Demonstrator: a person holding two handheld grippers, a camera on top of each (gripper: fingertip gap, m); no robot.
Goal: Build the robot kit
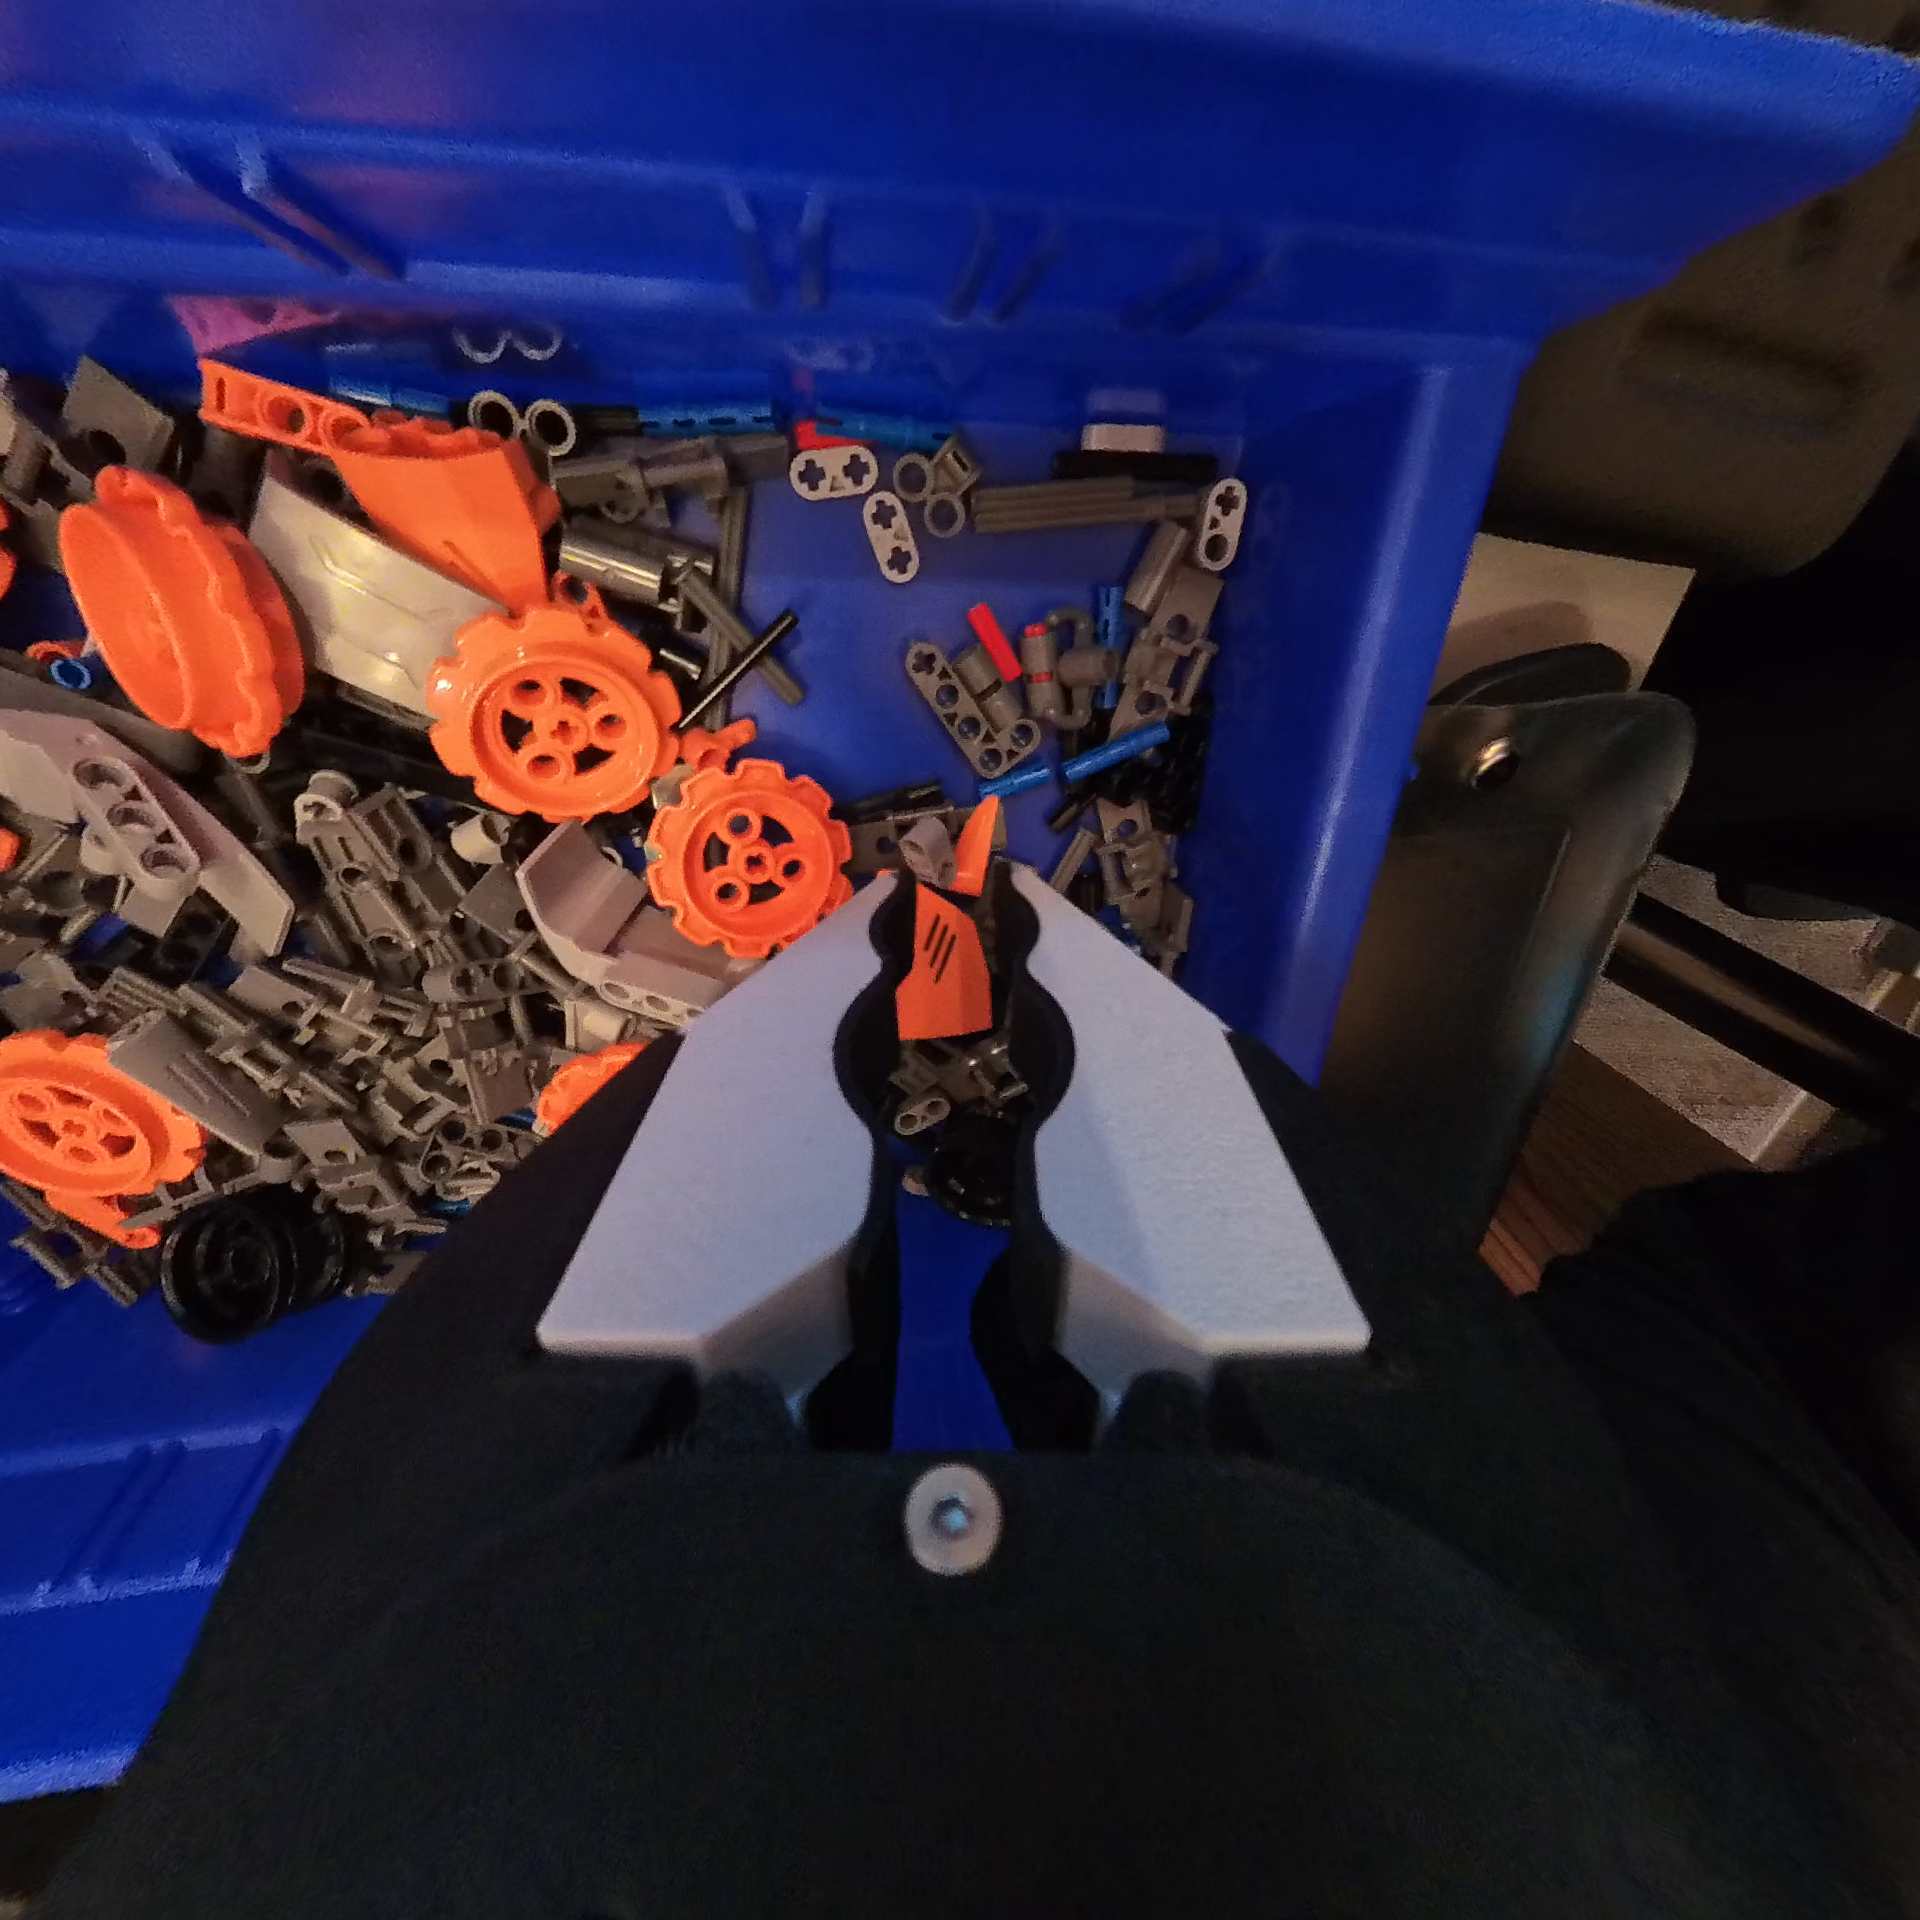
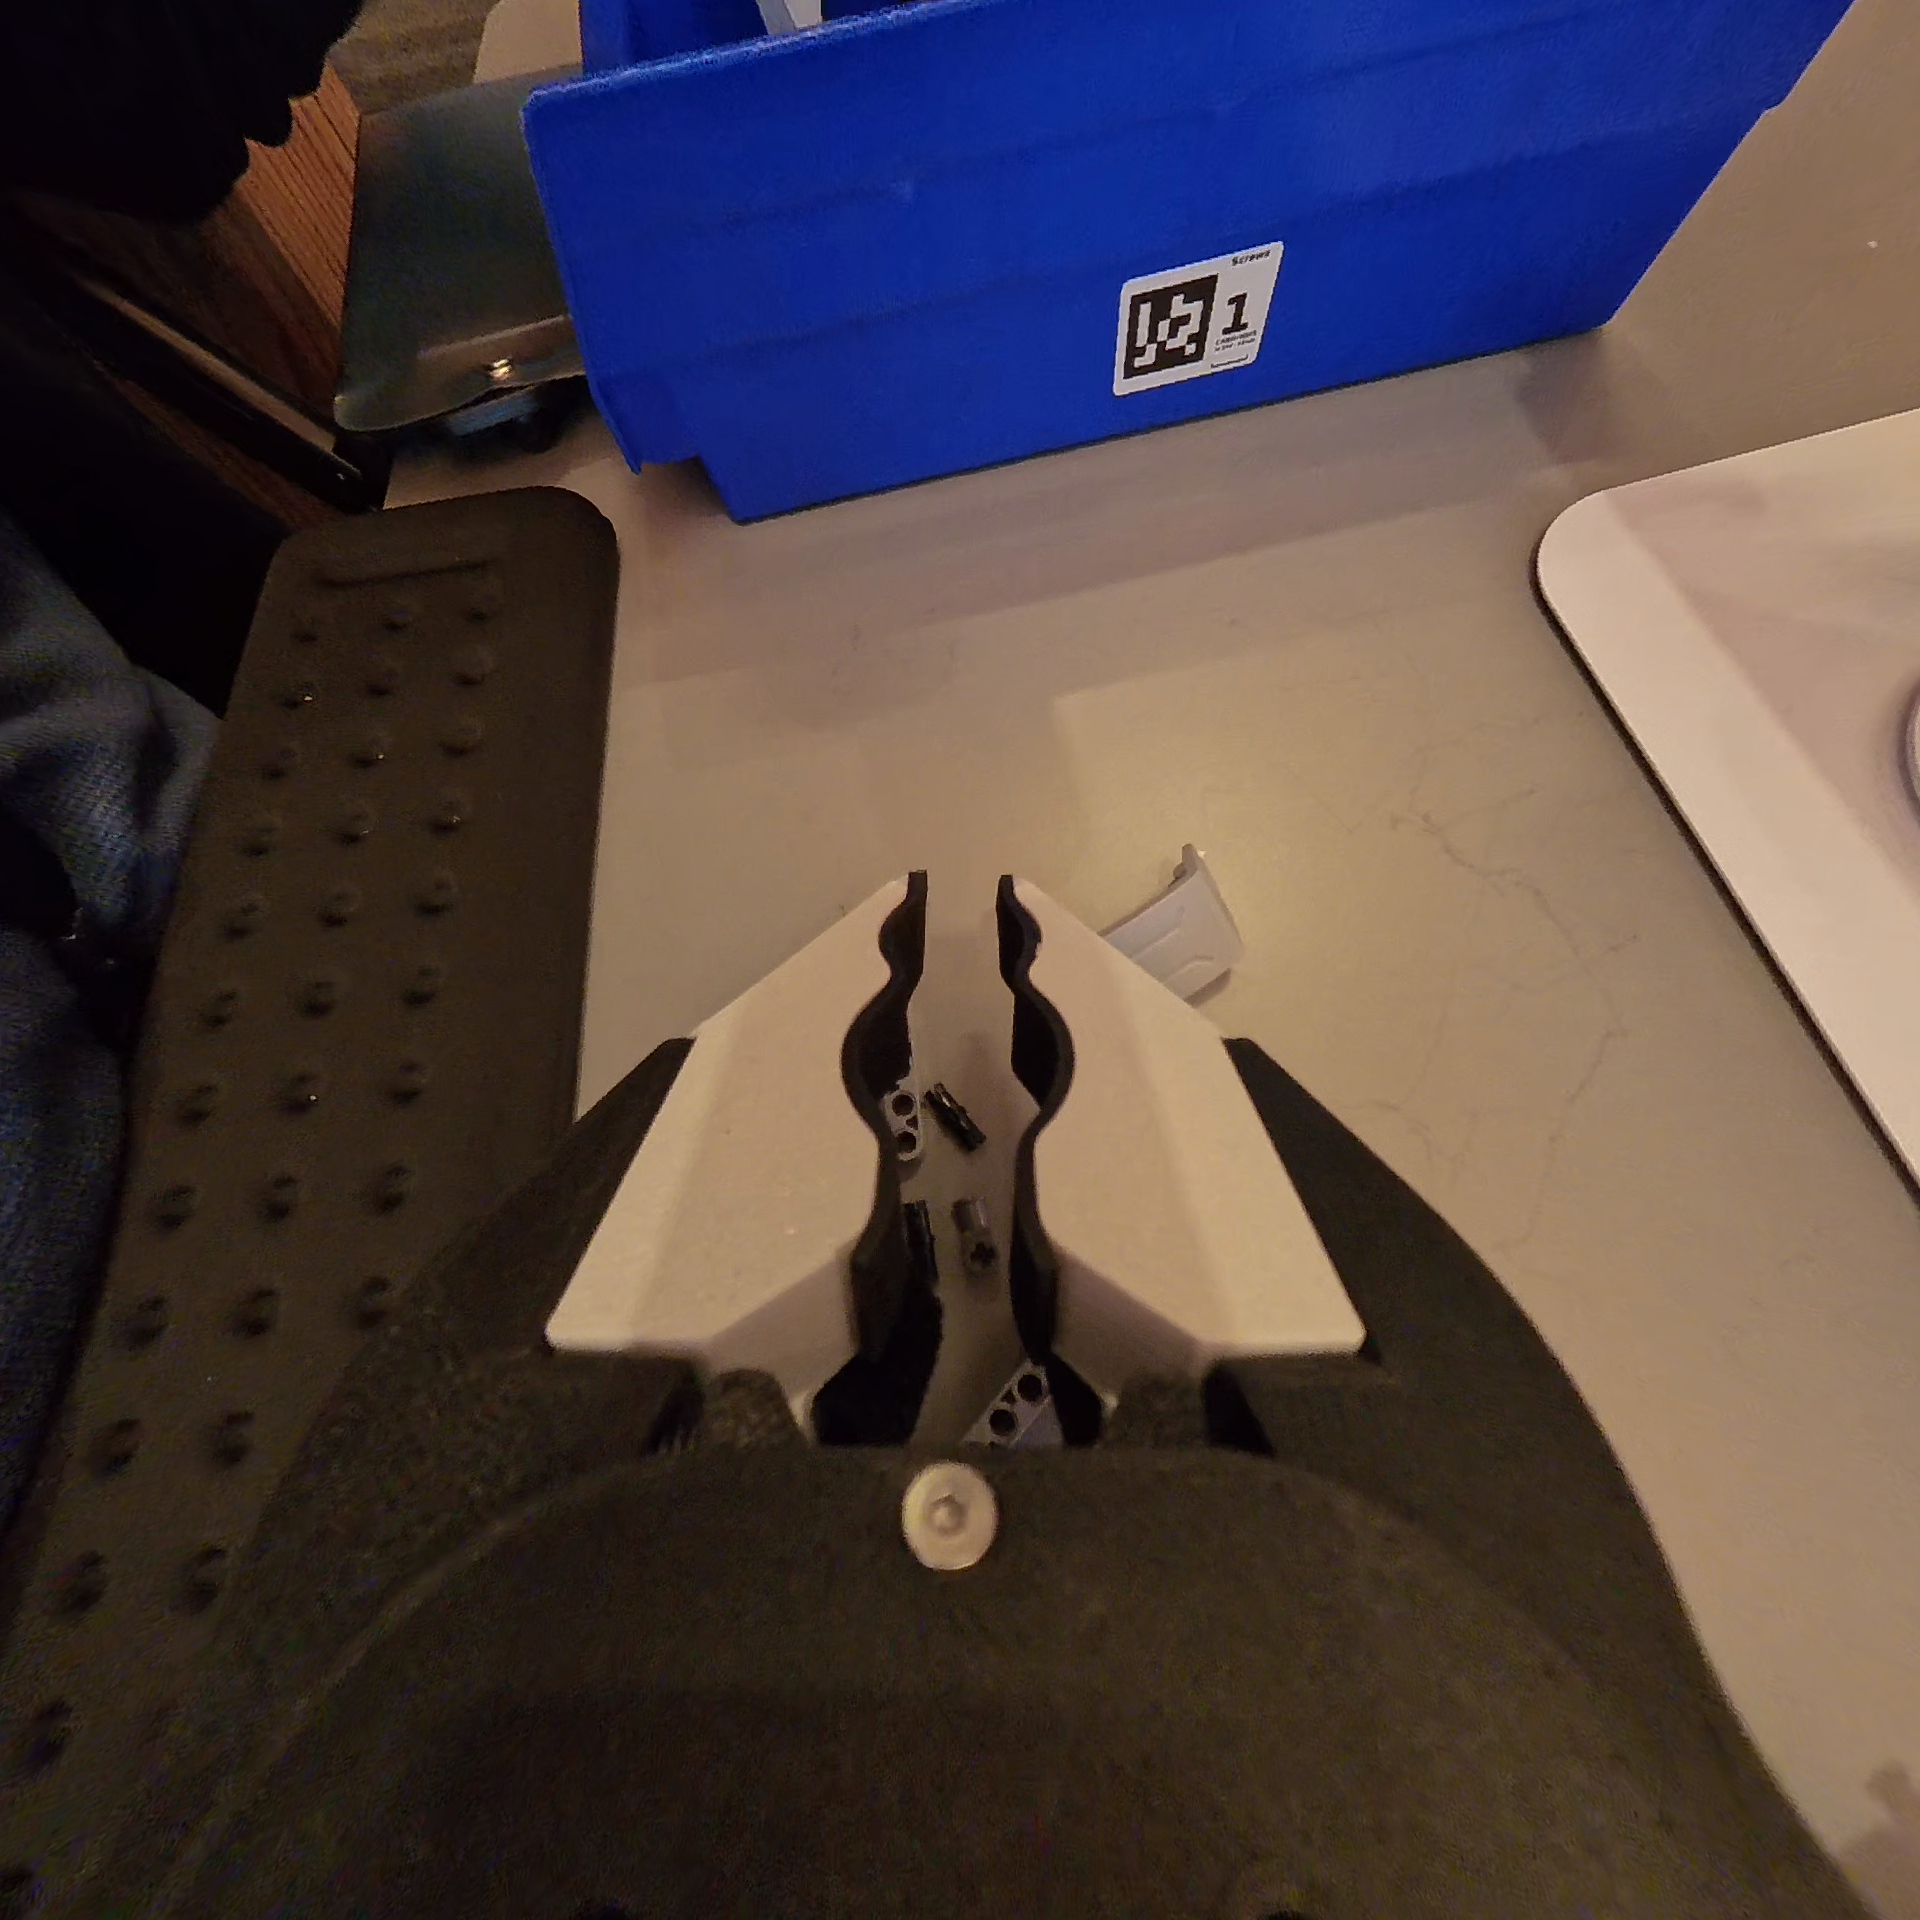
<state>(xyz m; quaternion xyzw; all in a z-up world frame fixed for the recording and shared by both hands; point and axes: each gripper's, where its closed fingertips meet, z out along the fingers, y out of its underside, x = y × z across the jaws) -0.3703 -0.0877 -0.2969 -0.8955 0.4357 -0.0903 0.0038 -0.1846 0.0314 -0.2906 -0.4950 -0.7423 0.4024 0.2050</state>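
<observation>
My left gripper (image 1: 954,881) is shut on a small orange panel piece (image 1: 940,966) with grey and black parts hanging under it. It holds the piece over the right part of a blue bin (image 1: 1351,623). The bin holds orange toothed wheels (image 1: 556,712), grey building-toy connectors (image 1: 395,997) and small blue and black pins. My right gripper (image 2: 958,883) is empty, its jaws a narrow gap apart, low over the grey table (image 2: 1247,675). Through the gap I see a grey two-hole connector (image 2: 904,1122), a black pin (image 2: 956,1114) and a grey beam (image 2: 1013,1403). A grey curved panel (image 2: 1184,935) lies just right of the fingertips.
In the right wrist view, a blue bin (image 2: 935,312) with a white square-code sticker (image 2: 1195,317) stands at the back of the table. A black studded mat (image 2: 343,883) lies at the left and a white tray (image 2: 1766,727) at the right. Dark furniture stands beyond the bin's right wall (image 1: 1538,935). Some 25 cm of space lies between my two pairs of fingers.
</observation>
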